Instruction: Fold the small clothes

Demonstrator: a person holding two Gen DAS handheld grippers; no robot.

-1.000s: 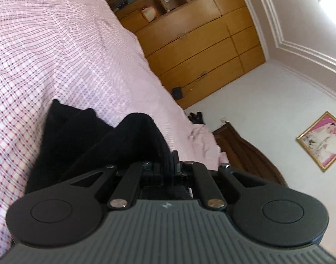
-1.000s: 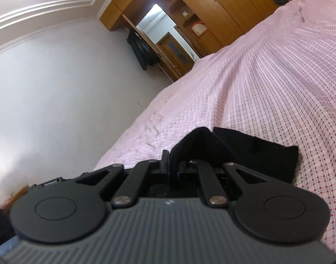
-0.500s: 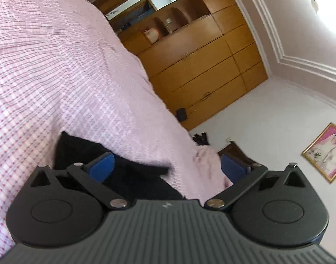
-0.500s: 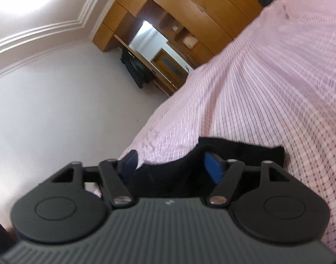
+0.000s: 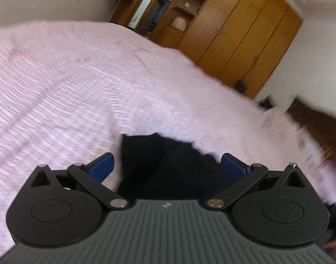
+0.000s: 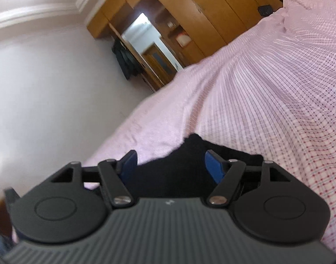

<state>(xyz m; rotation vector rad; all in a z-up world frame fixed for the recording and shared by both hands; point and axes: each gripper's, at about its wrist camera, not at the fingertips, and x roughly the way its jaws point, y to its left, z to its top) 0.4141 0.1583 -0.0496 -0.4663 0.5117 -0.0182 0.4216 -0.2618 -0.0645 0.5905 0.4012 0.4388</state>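
Left wrist view: the left hand-held gripper (image 5: 167,165) is being held with its blue pads (image 5: 102,165) spread wide, jaws having just been opening within the last second. The black garment (image 5: 165,165) is lying between the pads on the pink checked bedspread (image 5: 69,88), untouched by either pad as far as can be judged; the frame is blurred, so contact at the right pad is not being ruled out. The garment is appearing bunched and doubled over, not flat.

Right wrist view: the right hand-held gripper (image 6: 171,165) is likewise being held open, jaws having just been opening, though less widely. The same black garment (image 6: 174,171) is sitting between its pads (image 6: 214,167) on the bedspread (image 6: 267,99), with a further edge showing beyond the right pad. No pinch is being seen.

Judgement: a fold is being released; the cloth is being left on the bed. The next move is probably calling for both grippers to be withdrawn clear without dragging the fabric, then for a fresh edge to be gripped or the fold flattened.
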